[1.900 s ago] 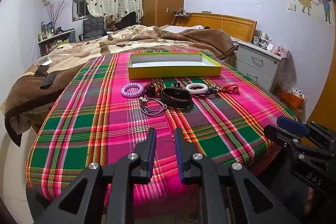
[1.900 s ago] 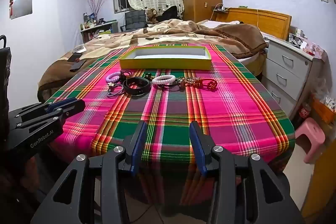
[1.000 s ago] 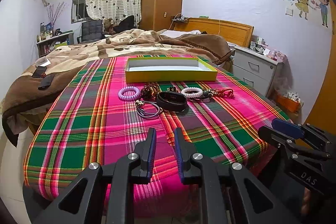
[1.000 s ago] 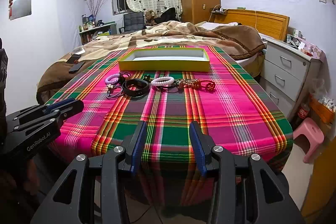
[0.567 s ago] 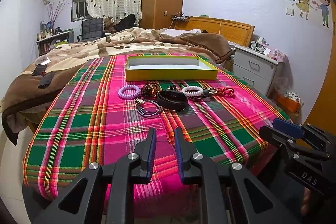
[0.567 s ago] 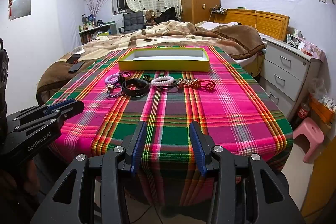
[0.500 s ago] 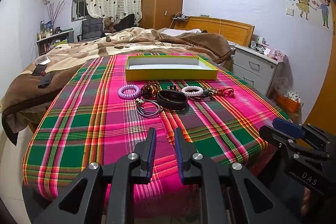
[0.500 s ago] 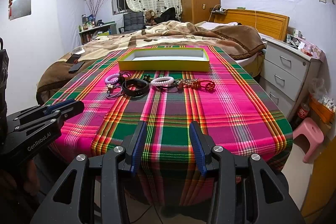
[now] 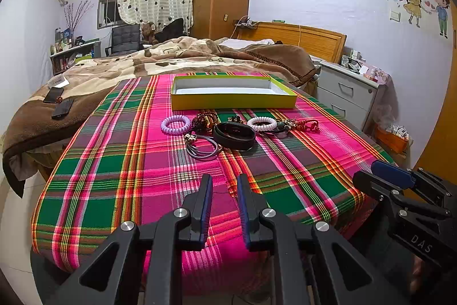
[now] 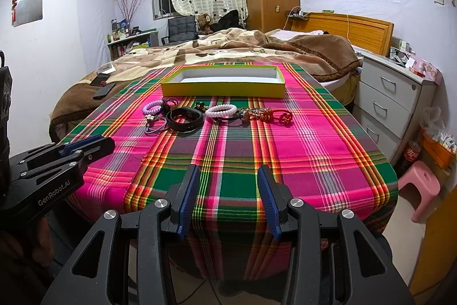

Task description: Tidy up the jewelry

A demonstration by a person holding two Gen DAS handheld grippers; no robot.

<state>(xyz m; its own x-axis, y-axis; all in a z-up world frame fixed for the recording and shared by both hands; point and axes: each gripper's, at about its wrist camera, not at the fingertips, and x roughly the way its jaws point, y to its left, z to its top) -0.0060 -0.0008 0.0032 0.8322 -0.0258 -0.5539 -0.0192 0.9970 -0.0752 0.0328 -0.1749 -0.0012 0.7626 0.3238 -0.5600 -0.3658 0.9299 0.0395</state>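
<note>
Both claws are spread and empty: left claw (image 9: 223,185), right claw (image 10: 227,176). At 12 o'clock the black leather bracelet (image 9: 234,135) touches the grey cord loops (image 9: 203,147); lifting one may drag its neighbours past the yellow box (image 9: 232,100)

Jewelry in a row before an empty box

A shallow yellow box (image 9: 232,100) lies open; just before it lie a lilac coil bracelet (image 9: 175,125), black band (image 9: 234,135), white coil bracelet (image 9: 261,124), grey cords (image 9: 201,147) and red knotted charm (image 10: 268,114).
</note>
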